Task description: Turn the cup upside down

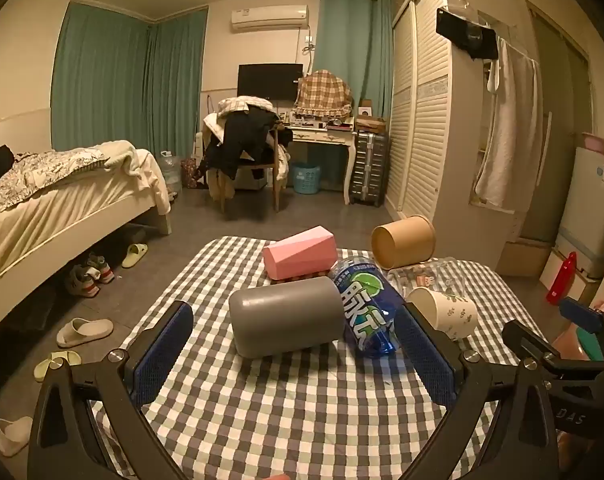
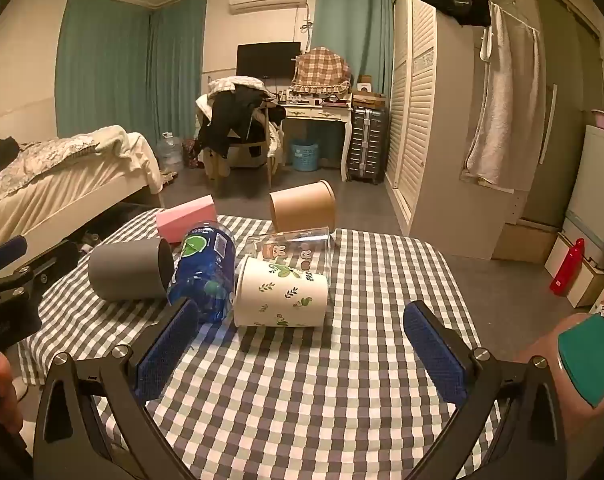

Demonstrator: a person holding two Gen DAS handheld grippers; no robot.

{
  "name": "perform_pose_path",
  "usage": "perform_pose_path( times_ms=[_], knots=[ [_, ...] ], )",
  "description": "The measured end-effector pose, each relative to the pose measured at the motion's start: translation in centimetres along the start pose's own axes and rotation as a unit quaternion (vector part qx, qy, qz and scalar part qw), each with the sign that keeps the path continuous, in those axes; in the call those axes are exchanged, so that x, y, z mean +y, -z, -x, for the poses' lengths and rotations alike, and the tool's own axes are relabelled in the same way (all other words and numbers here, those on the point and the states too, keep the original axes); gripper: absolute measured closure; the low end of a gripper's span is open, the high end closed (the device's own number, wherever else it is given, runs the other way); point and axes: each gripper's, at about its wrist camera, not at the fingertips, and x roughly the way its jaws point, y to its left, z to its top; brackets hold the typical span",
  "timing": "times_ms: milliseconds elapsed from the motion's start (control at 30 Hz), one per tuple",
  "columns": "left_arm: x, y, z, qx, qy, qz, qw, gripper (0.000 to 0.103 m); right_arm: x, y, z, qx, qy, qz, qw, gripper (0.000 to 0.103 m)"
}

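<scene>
Several cups lie on their sides on the checked table (image 1: 285, 408). A grey cup (image 1: 286, 322) lies just ahead of my left gripper (image 1: 297, 336), which is open and empty. A white leaf-print paper cup (image 2: 279, 293) lies just ahead of my right gripper (image 2: 302, 332), also open and empty. The grey cup (image 2: 130, 270) and the white cup (image 1: 446, 311) show in the other views too. A brown paper cup (image 2: 304, 205), a pink faceted cup (image 1: 299, 253) and a clear glass (image 2: 297, 248) lie farther back.
A blue plastic bottle (image 1: 368, 306) lies between the grey and white cups; it also shows in the right wrist view (image 2: 205, 270). A bed (image 1: 61, 200) stands left, a wardrobe (image 1: 422, 100) right, a desk and chair at the back. Slippers lie on the floor (image 1: 83, 332).
</scene>
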Motion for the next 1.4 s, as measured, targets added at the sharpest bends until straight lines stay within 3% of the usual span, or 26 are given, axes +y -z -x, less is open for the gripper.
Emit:
perform_pose_path(
  times_ms=[1400],
  knots=[
    [0.7,0.4,-0.4,-0.003,-0.008,-0.002,1.0,0.0,0.9,0.6,-0.4,0.004,0.0,0.002,1.0,0.0]
  ],
)
